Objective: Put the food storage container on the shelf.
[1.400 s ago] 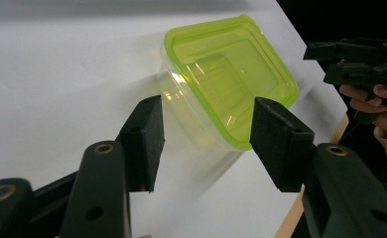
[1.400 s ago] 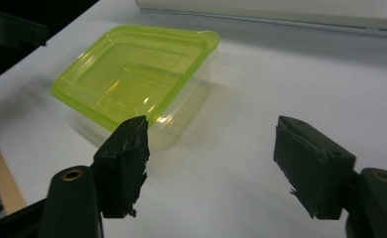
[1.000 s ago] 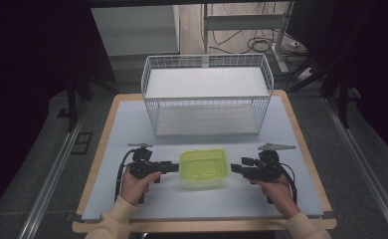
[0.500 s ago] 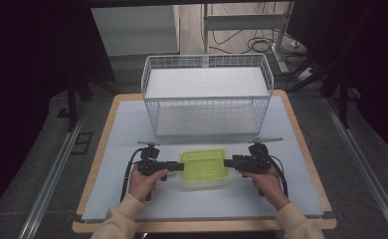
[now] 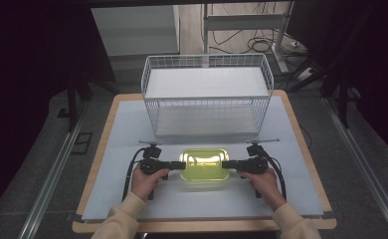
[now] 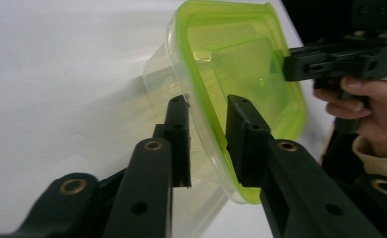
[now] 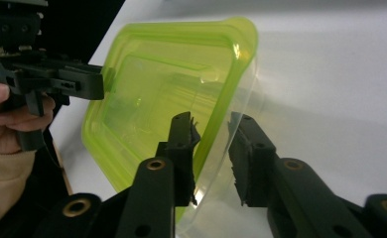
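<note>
A clear plastic container with a lime-green lid [image 5: 204,167] lies on the white mat near the front of the table. My left gripper [image 5: 181,164] is at its left end and my right gripper [image 5: 226,163] at its right end, both held level. In the left gripper view the jaws of the left gripper [image 6: 206,101] have just been closing and pinch the lid's rim [image 6: 231,54]. In the right gripper view the right gripper [image 7: 211,119] has likewise been closing, and its jaws clamp the opposite rim [image 7: 157,99]. Each view shows the other gripper across the lid.
A white wire basket [image 5: 207,97] with a shelf stands behind the container at mid-table. The white mat [image 5: 122,129] covers a wooden board. Cables trail from both grippers toward the front edge. Dark floor and metal rails flank the table.
Both hands have moved inward from either side of the container. The jaws now sit over its two short ends and have closed onto the rim.
</note>
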`<state>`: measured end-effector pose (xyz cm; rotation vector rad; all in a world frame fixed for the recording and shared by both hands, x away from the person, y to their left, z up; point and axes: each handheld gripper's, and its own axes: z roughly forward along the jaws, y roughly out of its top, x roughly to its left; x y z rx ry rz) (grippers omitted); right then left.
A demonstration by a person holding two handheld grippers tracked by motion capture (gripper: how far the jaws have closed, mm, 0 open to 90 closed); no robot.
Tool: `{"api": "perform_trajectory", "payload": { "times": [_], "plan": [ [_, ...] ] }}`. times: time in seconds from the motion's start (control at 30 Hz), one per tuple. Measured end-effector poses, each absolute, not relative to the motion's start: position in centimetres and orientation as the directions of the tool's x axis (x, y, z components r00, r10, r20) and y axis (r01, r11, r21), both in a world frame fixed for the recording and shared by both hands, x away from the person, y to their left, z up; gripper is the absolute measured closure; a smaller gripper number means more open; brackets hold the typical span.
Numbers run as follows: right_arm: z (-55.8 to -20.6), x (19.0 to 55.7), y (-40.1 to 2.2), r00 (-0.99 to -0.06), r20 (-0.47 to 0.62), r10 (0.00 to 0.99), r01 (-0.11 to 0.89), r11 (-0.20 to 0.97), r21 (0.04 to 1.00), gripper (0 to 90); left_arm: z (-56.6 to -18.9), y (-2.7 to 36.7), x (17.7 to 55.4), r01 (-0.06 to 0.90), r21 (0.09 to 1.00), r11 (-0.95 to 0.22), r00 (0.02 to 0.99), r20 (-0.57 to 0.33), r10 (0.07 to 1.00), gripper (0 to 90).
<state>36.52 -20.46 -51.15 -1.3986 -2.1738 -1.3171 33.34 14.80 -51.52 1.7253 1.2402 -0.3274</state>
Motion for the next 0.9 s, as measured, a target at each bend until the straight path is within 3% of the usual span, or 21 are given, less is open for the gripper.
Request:
{"api": "perform_trajectory", "payload": {
  "times": [0.13, 0.9],
  "plan": [
    [-50.5, 36.1, -20.8, -0.512, 0.617, 0.597, 0.815, 0.111, 0.568, 80.2, -50.9, 14.9, 32.7, 0.823, 0.567, -0.031, 0.474, -0.655, 0.588, 81.7],
    [-47.4, 34.3, -20.3, -0.598, 0.543, 0.589, 0.727, 0.116, 0.676, 80.5, -48.5, 15.3, 30.9, 0.762, 0.648, -0.022, 0.533, -0.607, 0.589, 81.6]
  ]
}}
